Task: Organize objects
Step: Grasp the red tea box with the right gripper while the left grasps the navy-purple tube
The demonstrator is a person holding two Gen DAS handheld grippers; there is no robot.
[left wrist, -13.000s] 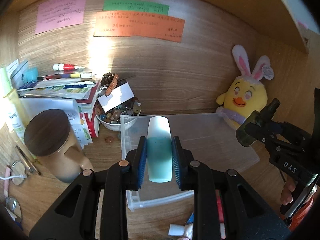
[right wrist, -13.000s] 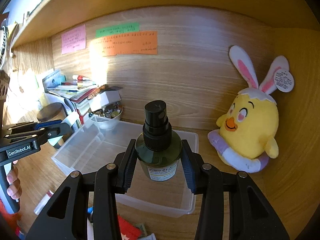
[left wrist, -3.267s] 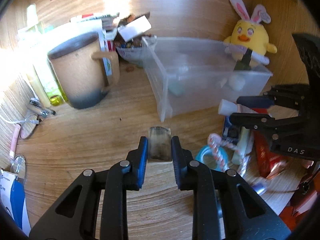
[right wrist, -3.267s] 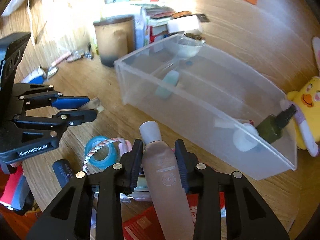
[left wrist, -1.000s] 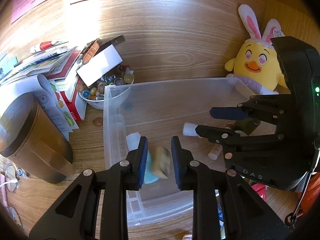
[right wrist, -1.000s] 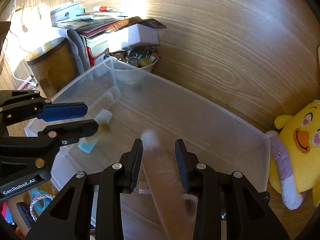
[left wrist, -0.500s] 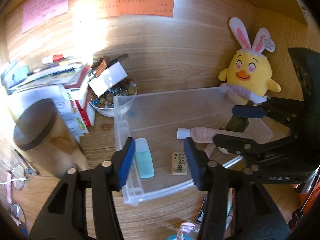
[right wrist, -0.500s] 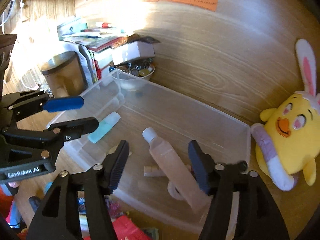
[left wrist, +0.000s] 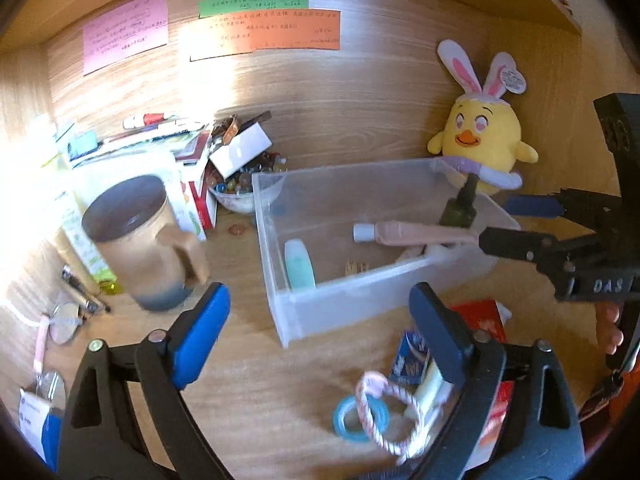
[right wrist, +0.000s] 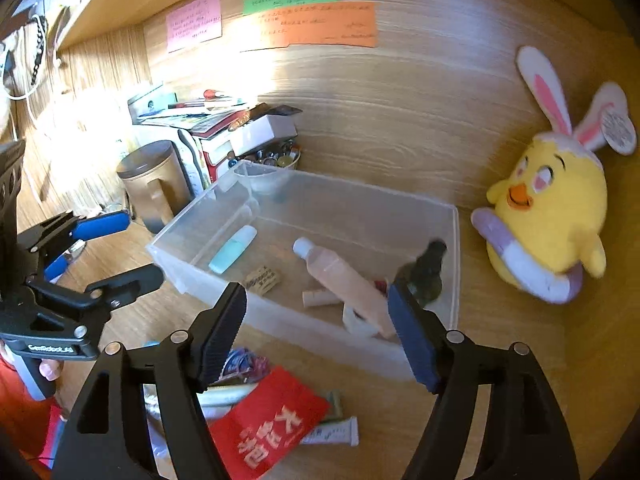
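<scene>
One clear plastic bin [right wrist: 454, 264] is sitting on the bench, holding one teal tube [right wrist: 233, 249], one pink bottle [right wrist: 344, 280], one dark green spray bottle [right wrist: 424, 274], one small brown eraser [right wrist: 262, 279] and one small pale tube [right wrist: 320, 297] (a white piece beside it is too hidden to count). Three paper notes are hanging on the back wall: pink [left wrist: 125, 37], green [left wrist: 254, 1], orange [left wrist: 276, 31]. One yellow plush chick [left wrist: 484, 140] and one lidded mug [left wrist: 138, 240] are standing nearby.
</scene>
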